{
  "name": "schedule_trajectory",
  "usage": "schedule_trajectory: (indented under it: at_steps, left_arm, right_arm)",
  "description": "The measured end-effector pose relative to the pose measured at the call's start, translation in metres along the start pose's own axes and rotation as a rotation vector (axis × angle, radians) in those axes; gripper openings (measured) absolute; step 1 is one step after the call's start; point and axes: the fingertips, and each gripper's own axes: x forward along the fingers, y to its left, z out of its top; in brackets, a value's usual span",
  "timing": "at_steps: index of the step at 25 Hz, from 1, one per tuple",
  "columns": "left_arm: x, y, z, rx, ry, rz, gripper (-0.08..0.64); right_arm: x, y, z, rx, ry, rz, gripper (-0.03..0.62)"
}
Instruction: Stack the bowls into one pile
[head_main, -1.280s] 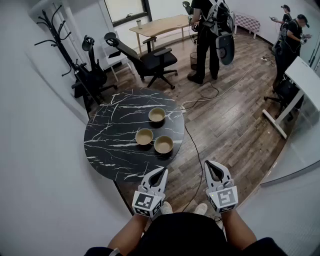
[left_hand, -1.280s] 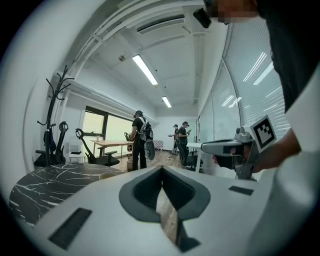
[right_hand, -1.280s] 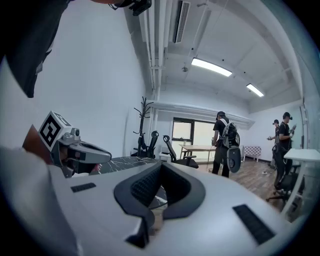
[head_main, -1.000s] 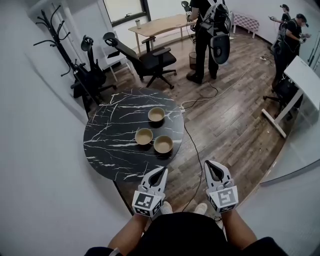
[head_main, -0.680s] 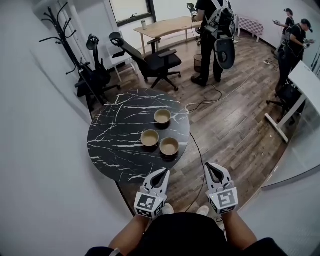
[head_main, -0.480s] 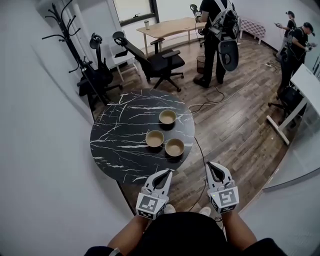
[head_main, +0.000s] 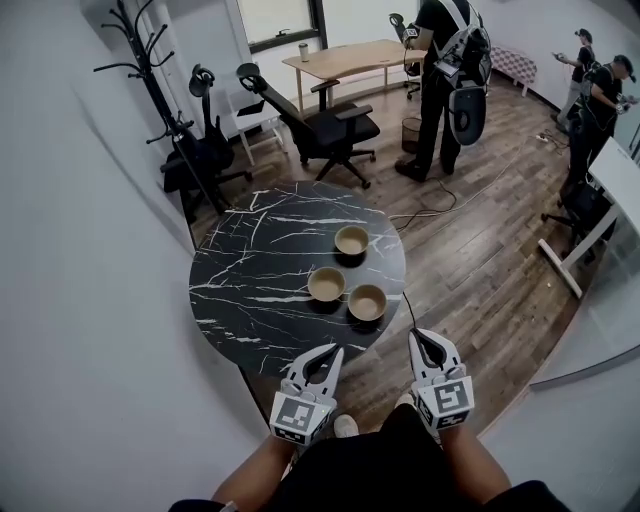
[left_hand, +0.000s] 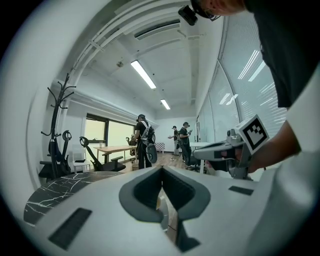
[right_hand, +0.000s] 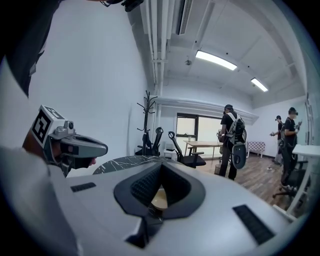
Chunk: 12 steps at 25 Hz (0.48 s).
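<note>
I see a round worktop (head_main: 250, 270) of glossy black stone with thin white veins, standing on a wood-plank floor (head_main: 480, 270). Three small round bowls sit open side up by its right edge, tan inside with darker rims. They lie in a loose triangle and none is nested in another: one (head_main: 351, 240) is farthest from me, one (head_main: 326, 284) is more toward the centre, and one (head_main: 367, 302) is nearest the near-right edge. My left tool (head_main: 333, 352) and right tool (head_main: 420, 338) are pale grey plastic with dark ribbed pads. Both hang short of the worktop's near edge, over the floor. Each has its jaws together at the tips with nothing clamped.
</note>
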Motion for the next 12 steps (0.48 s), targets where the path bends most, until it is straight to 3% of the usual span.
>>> schedule_trajectory:
  at_steps: [8,12]
  left_arm:
    - [0.018,0.026,-0.013,-0.022,0.032,0.045,0.015]
    - [0.035,0.046,-0.015,-0.082,0.043,0.091,0.015]
  right_arm:
    - [0.037,-0.008,-0.012,0.011,0.025,0.056,0.009]
    - [0.065,-0.020,-0.011,0.017,0.030,0.101,0.009]
